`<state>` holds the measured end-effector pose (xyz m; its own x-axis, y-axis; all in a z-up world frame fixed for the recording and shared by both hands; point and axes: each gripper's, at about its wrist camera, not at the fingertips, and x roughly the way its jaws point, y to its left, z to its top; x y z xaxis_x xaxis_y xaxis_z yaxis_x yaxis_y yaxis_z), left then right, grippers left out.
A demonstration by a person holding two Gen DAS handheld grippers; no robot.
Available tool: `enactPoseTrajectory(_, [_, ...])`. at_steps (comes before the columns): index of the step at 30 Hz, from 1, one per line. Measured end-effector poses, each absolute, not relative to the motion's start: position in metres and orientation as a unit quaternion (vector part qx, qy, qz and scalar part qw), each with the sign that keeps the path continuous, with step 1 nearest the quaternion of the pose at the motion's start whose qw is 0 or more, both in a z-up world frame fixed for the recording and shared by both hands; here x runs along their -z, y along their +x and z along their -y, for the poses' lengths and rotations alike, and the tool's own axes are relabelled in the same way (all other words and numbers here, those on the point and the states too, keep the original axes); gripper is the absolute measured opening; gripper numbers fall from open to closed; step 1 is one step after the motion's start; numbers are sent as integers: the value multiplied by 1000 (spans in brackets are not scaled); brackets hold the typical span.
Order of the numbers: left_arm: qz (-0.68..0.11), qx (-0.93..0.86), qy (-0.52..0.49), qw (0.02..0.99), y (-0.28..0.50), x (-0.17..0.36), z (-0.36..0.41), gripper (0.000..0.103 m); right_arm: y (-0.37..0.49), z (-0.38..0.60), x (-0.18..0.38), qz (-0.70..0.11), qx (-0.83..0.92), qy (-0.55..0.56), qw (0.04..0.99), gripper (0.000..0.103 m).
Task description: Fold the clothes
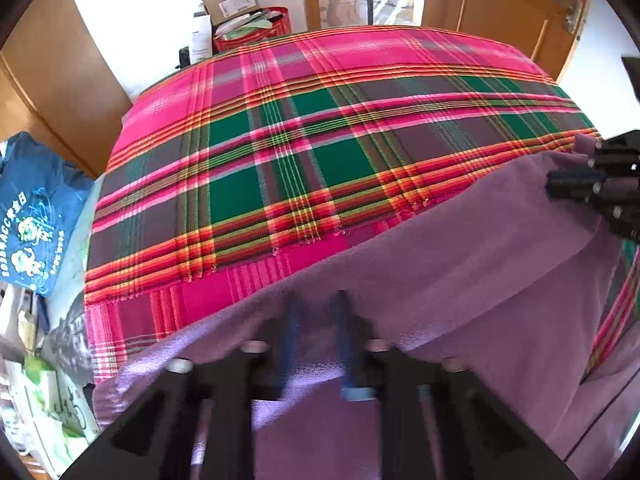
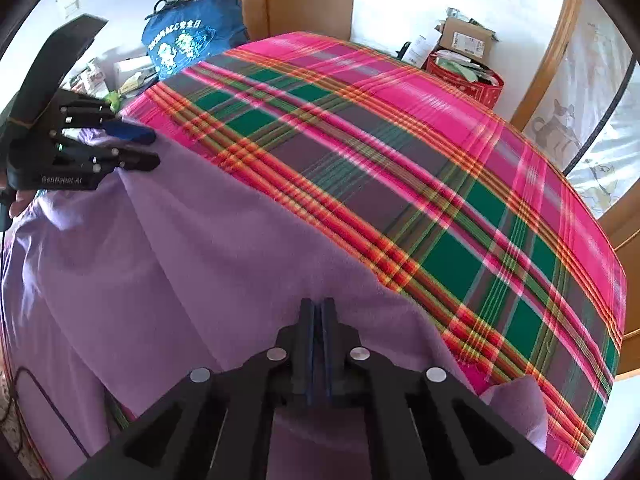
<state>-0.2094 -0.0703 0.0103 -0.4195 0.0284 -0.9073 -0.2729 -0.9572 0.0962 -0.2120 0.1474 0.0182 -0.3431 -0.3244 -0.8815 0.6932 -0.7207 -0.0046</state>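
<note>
A purple fleece garment (image 1: pixel 460 260) (image 2: pixel 200 240) lies spread over the near part of a bed covered in a pink, green and red plaid cloth (image 1: pixel 280 140) (image 2: pixel 400 160). My left gripper (image 1: pixel 318 300) (image 2: pixel 150 148) is at the garment's left edge. Its jaws stand apart, with purple cloth showing between and under them, and it is blurred in its own view. My right gripper (image 2: pixel 317 302) (image 1: pixel 568 172) is shut on the garment's far edge, its blue pads pressed together on the fabric. A small purple flap (image 2: pixel 516 404) lies to the right.
A blue printed bag (image 1: pixel 32 216) (image 2: pixel 188 40) and clutter sit beside the bed on the left. A cardboard box (image 1: pixel 232 0) and a red basket (image 2: pixel 468 76) stand past the far edge. Wooden doors (image 1: pixel 500 0) line the back wall. A hand (image 2: pixel 18 204) holds the left gripper.
</note>
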Motion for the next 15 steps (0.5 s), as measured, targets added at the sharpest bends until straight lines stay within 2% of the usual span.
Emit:
enactPoseTrajectory(2, [-123, -839, -523, 80, -207, -11, 70, 2, -214, -151, -27, -175, 809, 464, 315, 3])
enactPoseTrajectory(7, [-100, -859, -500, 53, -212, -20, 84, 0, -226, -153, -45, -144, 838, 437, 293, 2])
enactPoseTrajectory(12, [-60, -861, -503, 44, -221, -23, 101, 1, -246, -147, -51, -123, 859, 423, 259, 2])
enactPoseTrajectory(15, [-41, -860, -508, 44, -222, -24, 110, 6, -261, -141, -45, -119, 863, 427, 244, 2])
